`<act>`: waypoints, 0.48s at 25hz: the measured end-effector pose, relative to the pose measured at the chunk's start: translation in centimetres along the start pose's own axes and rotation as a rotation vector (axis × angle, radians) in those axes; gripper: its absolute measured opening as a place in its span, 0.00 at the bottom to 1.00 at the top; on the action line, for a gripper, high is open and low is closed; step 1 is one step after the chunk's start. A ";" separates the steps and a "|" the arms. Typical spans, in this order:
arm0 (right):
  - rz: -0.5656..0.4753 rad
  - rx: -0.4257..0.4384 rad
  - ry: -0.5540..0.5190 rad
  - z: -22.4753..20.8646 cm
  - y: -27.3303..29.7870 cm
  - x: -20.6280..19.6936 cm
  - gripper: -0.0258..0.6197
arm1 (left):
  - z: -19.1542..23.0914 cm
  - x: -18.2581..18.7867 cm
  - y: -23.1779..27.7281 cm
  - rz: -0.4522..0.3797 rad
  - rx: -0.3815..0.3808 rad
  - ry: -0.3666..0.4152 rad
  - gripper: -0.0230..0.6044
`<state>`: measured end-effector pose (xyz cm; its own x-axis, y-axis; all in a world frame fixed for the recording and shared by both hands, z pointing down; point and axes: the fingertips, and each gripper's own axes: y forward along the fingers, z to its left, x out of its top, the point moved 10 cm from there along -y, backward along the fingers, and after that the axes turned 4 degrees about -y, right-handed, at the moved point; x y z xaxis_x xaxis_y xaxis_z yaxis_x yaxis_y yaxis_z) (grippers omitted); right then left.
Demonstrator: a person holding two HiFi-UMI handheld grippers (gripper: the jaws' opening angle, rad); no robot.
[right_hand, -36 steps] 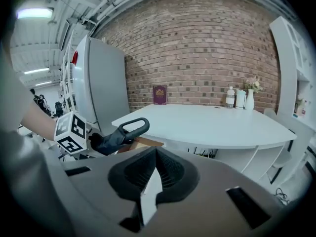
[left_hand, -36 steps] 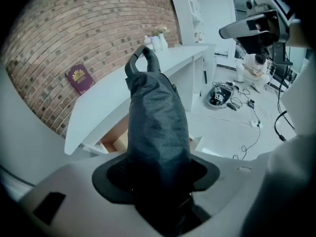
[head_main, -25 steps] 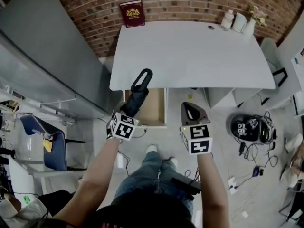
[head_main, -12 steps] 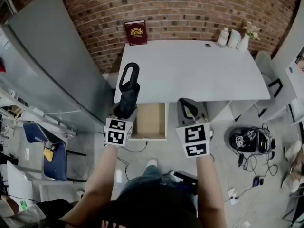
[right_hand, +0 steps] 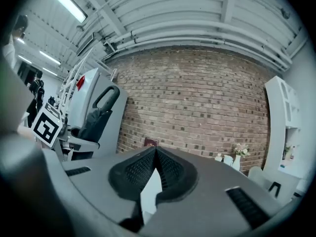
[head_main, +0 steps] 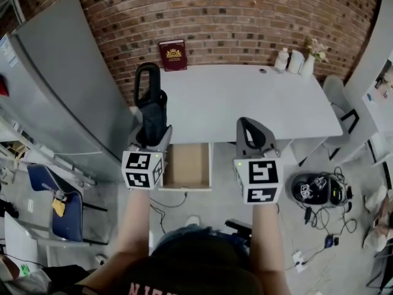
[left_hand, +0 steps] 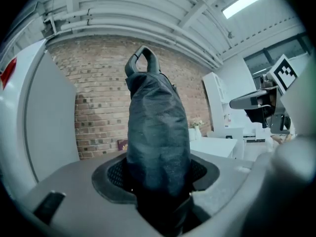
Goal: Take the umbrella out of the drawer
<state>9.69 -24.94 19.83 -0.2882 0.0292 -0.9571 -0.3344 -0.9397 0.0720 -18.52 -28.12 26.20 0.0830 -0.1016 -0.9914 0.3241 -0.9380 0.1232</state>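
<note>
Left tool (head_main: 153,141): jaws clamped on the folded dark umbrella (head_main: 151,112), gripping it at its lower end. The body of the umbrella runs straight out past the jaw tips, with its loop handle (head_main: 146,78) at the far end. In the left gripper view it fills the gap between the pads and stands nearly upright against the brick wall (left_hand: 94,98).

The umbrella is clear of the drawer (head_main: 187,165). The drawer hangs open under the table (head_main: 245,97), below my left tool and to its right, between my two tools in the head view. Its wooden bottom shows bare.

Right tool (head_main: 253,137): jaws together at the tips, with nothing between them. It is level with the left tool and well apart from it, pointing out over the near edge of the table.

Beyond the umbrella's handle, a red book (head_main: 172,55) stands against the wall at the table's far edge.
</note>
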 end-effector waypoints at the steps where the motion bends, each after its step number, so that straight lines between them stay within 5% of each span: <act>1: -0.012 -0.006 0.013 -0.4 -0.1 0.2 0.03 | 0.0 0.6 -0.2 -0.024 0.000 -0.005 0.44; 12: -0.095 -0.067 -0.006 -1.7 -0.4 2.3 0.03 | 0.5 5.6 -1.5 -0.215 -0.016 0.000 0.44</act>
<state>10.65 -25.09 17.10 -0.2636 0.1213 -0.9570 -0.2998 -0.9532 -0.0382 -19.03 -27.47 20.43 0.0105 0.1001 -0.9949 0.3492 -0.9327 -0.0902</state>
